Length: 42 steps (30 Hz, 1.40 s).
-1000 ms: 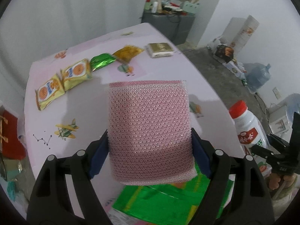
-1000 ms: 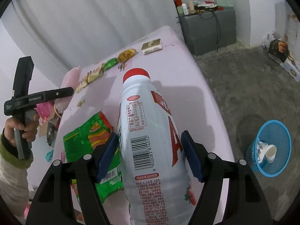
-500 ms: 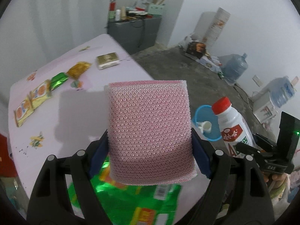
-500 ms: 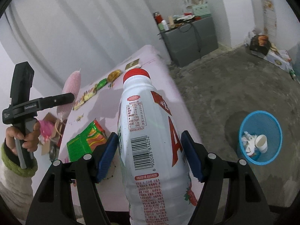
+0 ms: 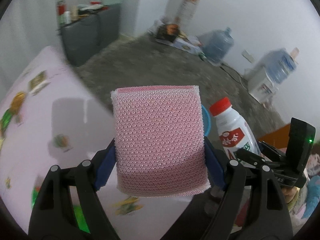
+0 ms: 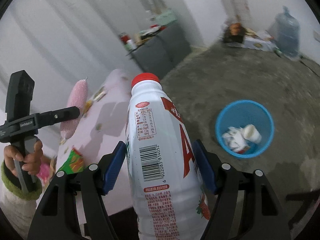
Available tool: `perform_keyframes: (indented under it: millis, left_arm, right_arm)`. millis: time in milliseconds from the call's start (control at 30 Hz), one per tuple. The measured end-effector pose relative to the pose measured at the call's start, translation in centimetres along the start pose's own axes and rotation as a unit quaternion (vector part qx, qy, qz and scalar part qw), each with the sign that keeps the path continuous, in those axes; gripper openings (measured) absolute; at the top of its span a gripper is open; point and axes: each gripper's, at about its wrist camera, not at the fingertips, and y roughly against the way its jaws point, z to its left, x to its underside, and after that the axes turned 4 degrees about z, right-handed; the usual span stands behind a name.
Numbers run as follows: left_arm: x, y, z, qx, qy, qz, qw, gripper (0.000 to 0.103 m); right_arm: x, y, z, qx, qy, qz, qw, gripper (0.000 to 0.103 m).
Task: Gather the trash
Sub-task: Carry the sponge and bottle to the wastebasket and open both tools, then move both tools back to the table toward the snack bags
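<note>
A bare room with pale walls, a rough grey concrete floor (image 6: 230, 84) and a dark grey cabinet (image 6: 160, 50) cluttered on top; two large blue water jugs (image 5: 218, 44) stand along the far wall, seen from the left wrist. A pink-covered worktop (image 5: 40, 120) lies to the left of both tools, strewn with blurred snack wrappers (image 5: 38, 82) too smeared to count, plus one green packet (image 6: 73, 162) at its near edge. The left tool (image 5: 160, 156) clamps one pink mesh sponge (image 5: 160, 138) between its blue pads, the sponge upright and filling the jaws. To its right, the right tool (image 6: 159, 166) grips one white plastic bottle (image 6: 160, 150) with a red cap, pads pressed on both sides of its labelled body. One blue mesh wastebasket (image 6: 244, 110) sits on the floor ahead and to the right of the right tool, holding crumpled white paper and one white cup. In the right wrist view a person's hand (image 6: 24, 156) in a green-cuffed sleeve holds the left tool's handle.
</note>
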Motion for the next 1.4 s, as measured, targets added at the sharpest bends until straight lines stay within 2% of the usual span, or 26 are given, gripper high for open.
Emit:
perform_keyframes:
  millis: [233, 433, 600, 700, 733, 767, 800, 933, 1000, 1100, 1267, 1400]
  left_arm:
    - [-3.5, -8.8, -6.5, 0.041, -0.041, 0.053, 0.9969, 0.076]
    - [-5.7, -17.4, -10.3, 0.062, -0.052, 0.110, 0.9906, 0.076]
    - [-7.8, -23.2, -11.2, 0.053, -0.039, 0.130, 0.9893, 0.078]
    - [-9.4, -25.9, -11.0, 0.048, -0.013, 0.128, 0.9905, 0.086]
    - [-9.6, -26.5, -10.7, 0.044, -0.005, 0.126, 0.9911, 0.086]
    - [-9.9, -27.1, -10.6, 0.042, 0.001, 0.125, 0.9913, 0.086]
    - [-10.3, -27.6, -10.6, 0.044, 0.006, 0.125, 0.9911, 0.086]
    - [-10.2, -28.1, -10.4, 0.059, 0.021, 0.128, 0.9898, 0.086]
    - [-9.7, -27.7, -10.0, 0.064, 0.018, 0.127, 0.9897, 0.086]
    - [-8.9, -26.1, -9.2, 0.058, 0.008, 0.117, 0.9915, 0.086]
    - [-7.9, -21.5, -8.1, 0.060, 0.011, 0.089, 0.9941, 0.086]
    - [-6.7, -16.1, -7.3, 0.066, 0.019, 0.054, 0.9962, 0.086]
  right_arm:
    - [-0.1, 0.3, -8.1, 0.068, -0.063, -0.005, 0.996, 0.068]
    - [-0.9, -2.2, -14.3, 0.101, -0.113, 0.016, 0.988, 0.068]
    - [-1.8, -5.2, -18.2, 0.101, -0.151, 0.035, 0.983, 0.068]
    - [-3.0, -8.2, -20.5, 0.093, -0.174, 0.041, 0.979, 0.068]
    - [-3.3, -9.1, -21.1, 0.090, -0.181, 0.040, 0.979, 0.070]
    - [-3.6, -10.0, -21.9, 0.088, -0.191, 0.036, 0.977, 0.077]
    - [-3.8, -10.6, -22.4, 0.088, -0.198, 0.033, 0.976, 0.079]
    - [-3.7, -12.8, -24.0, 0.110, -0.233, 0.028, 0.966, 0.080]
    - [-3.2, -12.8, -24.0, 0.100, -0.241, 0.024, 0.965, 0.080]
    - [-1.8, -11.9, -23.3, 0.106, -0.227, 0.024, 0.968, 0.080]
    - [1.1, -10.1, -22.4, 0.108, -0.228, 0.025, 0.967, 0.080]
    - [2.8, -8.5, -20.7, 0.103, -0.215, 0.030, 0.971, 0.080]
